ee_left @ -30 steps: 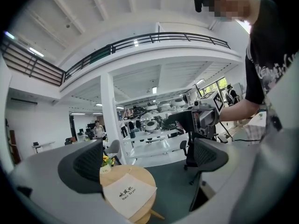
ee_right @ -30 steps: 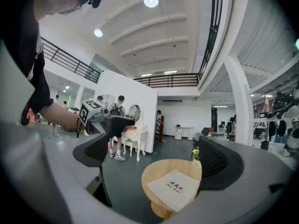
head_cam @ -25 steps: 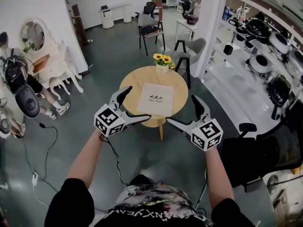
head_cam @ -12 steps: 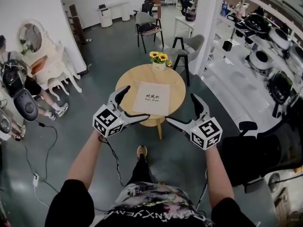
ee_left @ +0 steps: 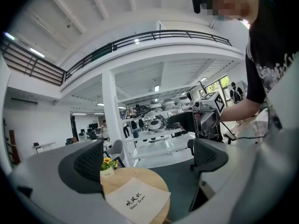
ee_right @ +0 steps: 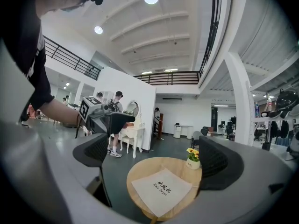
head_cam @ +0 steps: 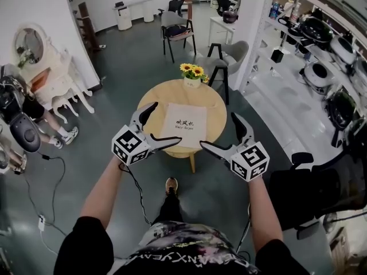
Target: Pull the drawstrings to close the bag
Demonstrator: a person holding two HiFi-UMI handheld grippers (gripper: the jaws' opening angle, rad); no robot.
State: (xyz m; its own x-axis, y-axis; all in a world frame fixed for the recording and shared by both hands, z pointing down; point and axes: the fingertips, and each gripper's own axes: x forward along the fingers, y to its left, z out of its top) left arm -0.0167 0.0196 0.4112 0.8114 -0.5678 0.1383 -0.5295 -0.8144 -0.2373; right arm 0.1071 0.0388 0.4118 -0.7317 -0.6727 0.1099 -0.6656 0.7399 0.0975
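Left gripper [ee_left: 148, 161]: jaws wide apart, nothing held. Right gripper [ee_right: 152, 157]: the same. Through both we see the bag [ee_right: 160, 187] lying flat on the round table [ee_right: 142, 167], with flowers [ee_right: 193, 156] at its far edge. Only the head view shows both grippers hovering short of the table. Only the right gripper view shows people [ee_right: 115, 145] by a white dresser [ee_right: 132, 135].

The round wooden table [head_cam: 215, 109] carries 1 flat bag [head_cam: 183, 121] (printed side up) and 1 sunflower pot [head_cam: 192, 81].
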